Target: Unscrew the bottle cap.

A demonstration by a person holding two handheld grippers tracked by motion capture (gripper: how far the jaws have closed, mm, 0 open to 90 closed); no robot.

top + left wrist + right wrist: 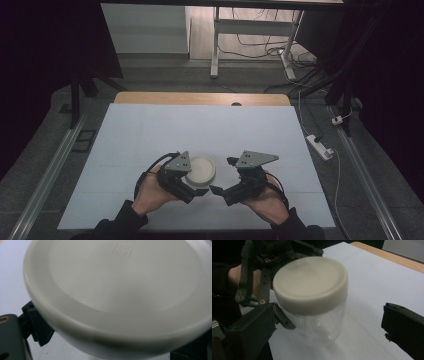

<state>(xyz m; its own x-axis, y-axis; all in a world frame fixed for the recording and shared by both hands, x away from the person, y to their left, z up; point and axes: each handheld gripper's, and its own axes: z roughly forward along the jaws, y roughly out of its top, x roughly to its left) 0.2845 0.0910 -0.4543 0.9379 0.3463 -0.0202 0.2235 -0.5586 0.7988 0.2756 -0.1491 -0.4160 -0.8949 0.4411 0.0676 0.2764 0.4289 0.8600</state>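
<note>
A clear jar with a cream-white lid (pixel 201 170) stands on the white table cover (pixel 200 130), near the front. My left gripper (pixel 196 186) reaches in from the left and is shut on the jar's clear body just under the lid. In the left gripper view the lid (pixel 120 290) looms very close, with a black jaw on either side of it. The right gripper view shows the jar (pixel 312 297) upright and one left finger (pixel 284 321) pressed against its wall. My right gripper (pixel 223 176) is open to the right of the jar, with its jaws spread wide and apart from the glass.
The wooden table edge (pixel 200 98) runs along the back. Beyond it are a white desk frame (pixel 216 45) and loose cables (pixel 260 47) on the floor. A white power strip (pixel 320 146) lies off the table's right side.
</note>
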